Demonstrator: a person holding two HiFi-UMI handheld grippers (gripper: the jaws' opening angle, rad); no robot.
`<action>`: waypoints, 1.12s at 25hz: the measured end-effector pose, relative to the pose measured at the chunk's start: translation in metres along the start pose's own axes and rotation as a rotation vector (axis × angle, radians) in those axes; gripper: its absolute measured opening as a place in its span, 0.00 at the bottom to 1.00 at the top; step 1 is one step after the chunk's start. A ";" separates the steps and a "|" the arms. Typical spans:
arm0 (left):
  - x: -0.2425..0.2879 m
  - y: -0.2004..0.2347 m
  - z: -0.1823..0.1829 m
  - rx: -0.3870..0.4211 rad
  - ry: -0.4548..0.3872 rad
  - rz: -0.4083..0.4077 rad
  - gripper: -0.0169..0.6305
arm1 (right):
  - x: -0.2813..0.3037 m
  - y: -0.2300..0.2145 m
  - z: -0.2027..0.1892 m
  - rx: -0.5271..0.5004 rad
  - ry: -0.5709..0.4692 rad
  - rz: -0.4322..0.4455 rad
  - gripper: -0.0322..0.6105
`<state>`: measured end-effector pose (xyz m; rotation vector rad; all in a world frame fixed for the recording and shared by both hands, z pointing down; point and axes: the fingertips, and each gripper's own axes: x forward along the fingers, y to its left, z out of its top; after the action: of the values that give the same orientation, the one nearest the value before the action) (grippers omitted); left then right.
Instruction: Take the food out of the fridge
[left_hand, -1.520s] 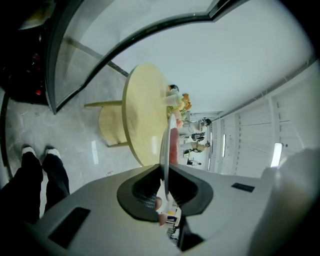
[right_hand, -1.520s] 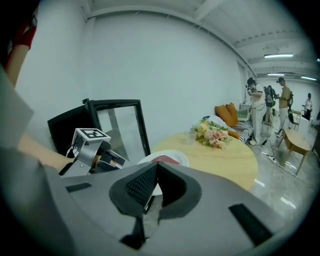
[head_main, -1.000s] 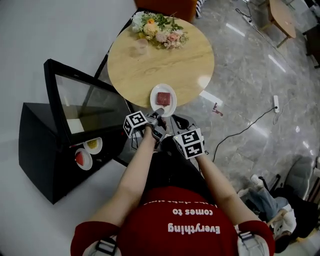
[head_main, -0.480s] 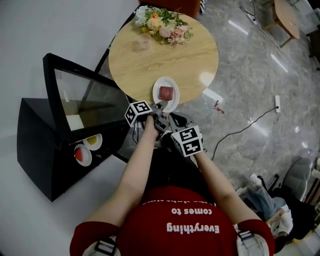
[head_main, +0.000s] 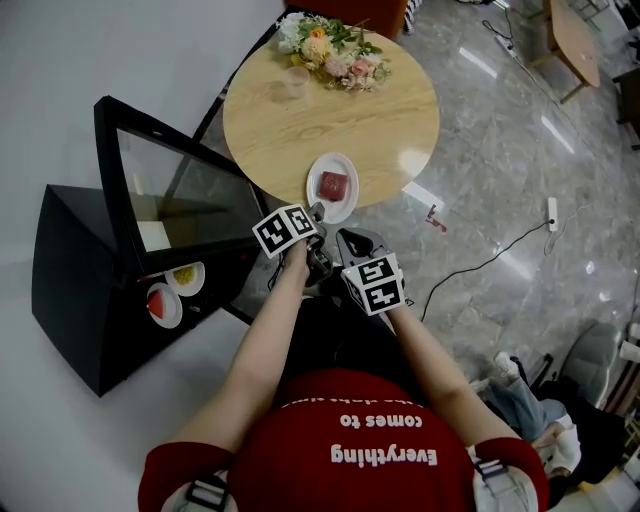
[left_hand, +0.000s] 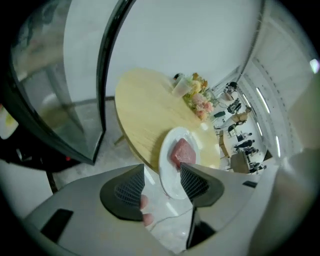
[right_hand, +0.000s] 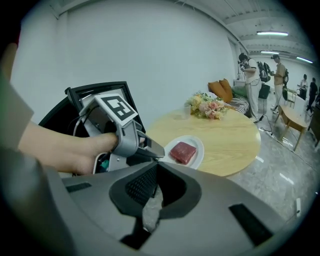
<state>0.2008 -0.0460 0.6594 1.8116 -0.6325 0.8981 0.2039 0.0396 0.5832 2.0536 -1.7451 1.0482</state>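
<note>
Left gripper (left_hand: 162, 172): jaws have just been opening and stand wide; the near rim of the white plate (head_main: 345, 166) shows in the gap, pads clear of it, nothing gripped. The plate sits right at the near edge of the round table (head_main: 300, 130), just ahead of the tips, carrying one slab of red meat (head_main: 333, 183). Right gripper (right_hand: 156, 175): jaws closed, empty, just behind and right of the left one, over the floor. Left of the left gripper, the swung-out glass door (head_main: 170, 195) of the black fridge (head_main: 70, 290) comes close. Right of the right gripper lies open marble floor (head_main: 500, 200). Count: one table, one plate on it, one bouquet (head_main: 335, 45) and one clear cup (head_main: 295, 82) at its far side; two plates in the fridge, yellow food (head_main: 185, 279) and red food (head_main: 165, 303).
</note>
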 end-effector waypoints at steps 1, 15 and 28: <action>-0.010 0.002 0.005 0.049 -0.044 0.023 0.37 | -0.001 0.002 0.001 -0.002 -0.004 0.001 0.07; -0.159 -0.049 0.008 0.538 -0.430 -0.154 0.04 | -0.043 0.068 0.047 -0.085 -0.175 -0.013 0.07; -0.275 -0.013 0.003 0.603 -0.659 -0.126 0.04 | -0.053 0.186 0.082 -0.311 -0.260 0.204 0.07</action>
<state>0.0493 -0.0367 0.4298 2.7023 -0.6755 0.4034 0.0585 -0.0171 0.4425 1.9121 -2.1269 0.5267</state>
